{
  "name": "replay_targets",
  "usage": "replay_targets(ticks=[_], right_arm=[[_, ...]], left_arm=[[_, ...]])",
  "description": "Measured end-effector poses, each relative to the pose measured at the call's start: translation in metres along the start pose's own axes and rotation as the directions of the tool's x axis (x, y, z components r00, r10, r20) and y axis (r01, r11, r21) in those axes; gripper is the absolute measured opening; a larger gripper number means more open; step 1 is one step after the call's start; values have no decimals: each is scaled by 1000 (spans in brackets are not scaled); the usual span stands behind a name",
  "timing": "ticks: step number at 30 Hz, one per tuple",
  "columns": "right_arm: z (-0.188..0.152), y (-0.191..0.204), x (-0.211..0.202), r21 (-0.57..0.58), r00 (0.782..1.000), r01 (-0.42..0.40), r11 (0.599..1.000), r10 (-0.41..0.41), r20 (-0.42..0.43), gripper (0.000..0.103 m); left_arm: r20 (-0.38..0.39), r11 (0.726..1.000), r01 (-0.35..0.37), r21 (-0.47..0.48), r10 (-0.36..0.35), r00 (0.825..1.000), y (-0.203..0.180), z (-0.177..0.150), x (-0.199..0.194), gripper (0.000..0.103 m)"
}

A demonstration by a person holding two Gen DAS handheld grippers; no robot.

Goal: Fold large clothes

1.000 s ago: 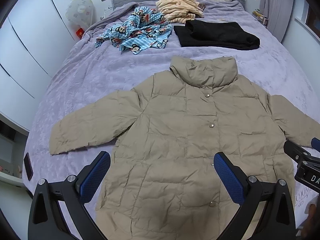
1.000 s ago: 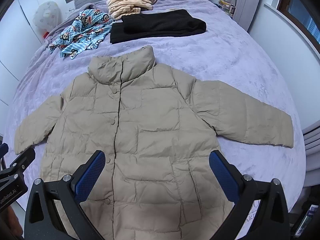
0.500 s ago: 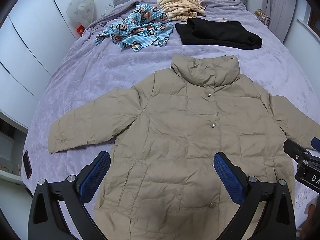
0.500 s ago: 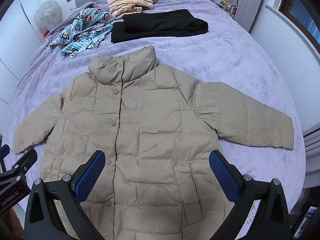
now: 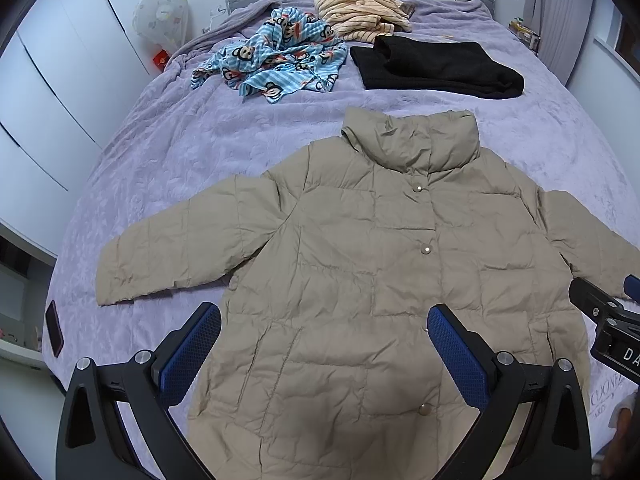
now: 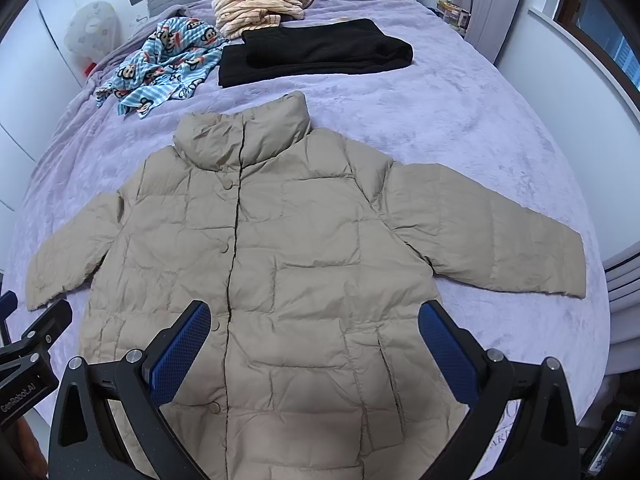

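Left wrist view: jacket (image 5: 360,280) sits lower than before; both jaws still spread.

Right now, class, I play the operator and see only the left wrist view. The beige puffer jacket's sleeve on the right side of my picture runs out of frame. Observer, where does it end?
Observer: In the right wrist view that sleeve lies flat on the purple bedspread. It is spread outward, and its cuff stops short of the bed's edge.
Operator: I see only a corner of the right gripper. Is it holding anything?
Observer: No. The right gripper is open over the lower front of the beige puffer jacket, with nothing between its fingers.
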State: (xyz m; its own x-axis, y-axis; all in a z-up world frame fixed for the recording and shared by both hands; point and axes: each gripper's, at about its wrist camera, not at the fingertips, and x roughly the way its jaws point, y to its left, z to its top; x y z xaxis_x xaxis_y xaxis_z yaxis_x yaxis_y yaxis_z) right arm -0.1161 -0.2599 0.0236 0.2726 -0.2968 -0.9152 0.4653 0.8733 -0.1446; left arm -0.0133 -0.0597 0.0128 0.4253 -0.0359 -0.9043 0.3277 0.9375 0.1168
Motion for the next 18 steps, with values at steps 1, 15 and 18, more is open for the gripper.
replay_targets(ticks=[1,15,18], right_arm=[[0,0,0,1,1000,1,1000,-1,1,103],[-1,-1,0,3,1000,2,1000,-2,5,103],[-1,-1,0,3,1000,4,1000,-4,7,103]], left_arm=[[0,1000,0,0,0,1000,0,0,0,103],[-1,1000,-4,-1,4,1000,0,-2,0,103],[-1,1000,-11,-1,11,1000,2,-5,-1,103]])
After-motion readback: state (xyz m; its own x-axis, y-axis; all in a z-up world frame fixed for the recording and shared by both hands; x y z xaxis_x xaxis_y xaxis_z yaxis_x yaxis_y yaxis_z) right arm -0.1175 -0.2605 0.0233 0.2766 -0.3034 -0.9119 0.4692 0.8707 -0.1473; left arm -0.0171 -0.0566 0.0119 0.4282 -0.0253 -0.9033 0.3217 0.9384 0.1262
